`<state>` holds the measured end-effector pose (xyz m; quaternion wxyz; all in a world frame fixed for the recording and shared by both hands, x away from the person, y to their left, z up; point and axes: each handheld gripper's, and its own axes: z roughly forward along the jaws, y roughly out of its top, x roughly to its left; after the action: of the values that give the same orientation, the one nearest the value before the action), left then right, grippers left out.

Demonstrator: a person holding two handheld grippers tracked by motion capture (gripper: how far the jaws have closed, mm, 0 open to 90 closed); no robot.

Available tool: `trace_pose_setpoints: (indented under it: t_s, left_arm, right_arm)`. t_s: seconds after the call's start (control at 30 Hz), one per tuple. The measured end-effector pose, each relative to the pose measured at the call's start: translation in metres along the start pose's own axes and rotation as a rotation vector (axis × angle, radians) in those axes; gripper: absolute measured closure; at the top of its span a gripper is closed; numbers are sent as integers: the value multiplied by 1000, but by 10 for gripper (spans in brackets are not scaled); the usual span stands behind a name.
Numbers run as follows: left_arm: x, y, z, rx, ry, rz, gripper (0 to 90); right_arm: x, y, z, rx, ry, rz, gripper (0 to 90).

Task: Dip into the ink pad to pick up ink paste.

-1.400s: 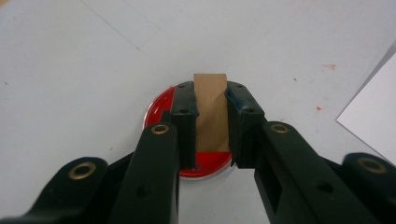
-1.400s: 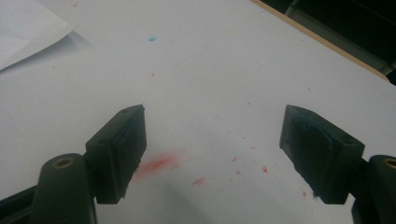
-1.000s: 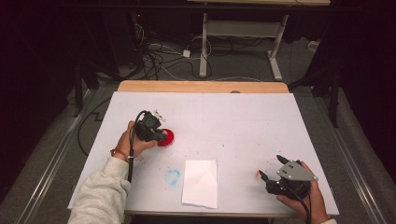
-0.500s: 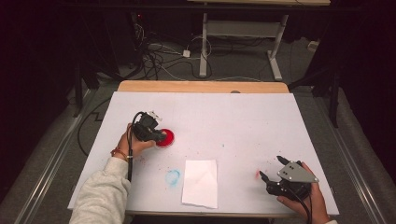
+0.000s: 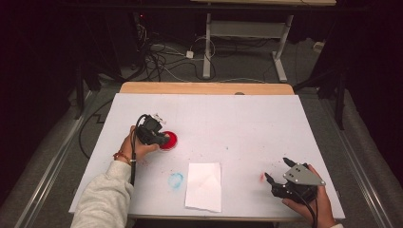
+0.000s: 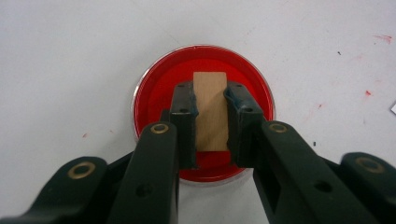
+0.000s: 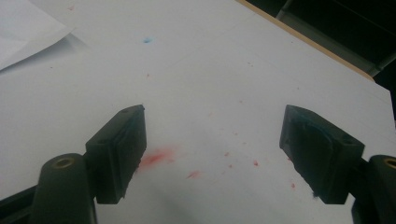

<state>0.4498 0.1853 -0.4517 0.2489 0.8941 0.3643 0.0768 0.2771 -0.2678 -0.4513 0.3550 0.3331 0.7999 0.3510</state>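
The left gripper (image 6: pixel 210 116) is gripping a small wooden block (image 6: pixel 210 109) between its fingers, holding it over a red dish (image 5: pixel 169 140) sitting on the left part of the white worktop (image 5: pixel 247 123). The right gripper (image 7: pixel 212 156) is resting at the near right, fingers spread wide above a red smear (image 7: pixel 156 157). A sheet of paper (image 5: pixel 204 186) is lying near the front edge, with a blue smudge (image 5: pixel 176 180) just left of it.

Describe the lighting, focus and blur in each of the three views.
High view: the white table is evenly lit while the floor and room around it fall into darkness; detail is soft. Left gripper view: bright and even, the wooden block and red dish fairly sharp, with the near parts of the left claw soft. Right gripper view: the right claw is blurred, and the red smear and paper sheet are soft.
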Motion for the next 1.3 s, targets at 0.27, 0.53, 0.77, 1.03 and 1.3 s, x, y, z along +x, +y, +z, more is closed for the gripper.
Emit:
trace_pose_setpoints:
  t_s: [0.27,0.53,0.77,1.03,1.3]
  left_arm:
    - [-3,0,-1,-8,20,-1,740]
    - [-10,3,-43,-134,37,-10,740]
    - [-28,8,-79,-221,63,33,739]
    - [-43,12,-102,-264,66,73,739]
    - [-38,12,-91,-231,65,66,739]
  right_arm:
    - [-2,1,-2,-20,-27,15,235]
    - [-2,0,-2,-13,-23,12,235]
    - [-1,1,-2,-14,-19,-1,235]
    - [-1,1,-2,-15,-19,1,235]
    - [0,1,-2,-10,-15,-4,235]
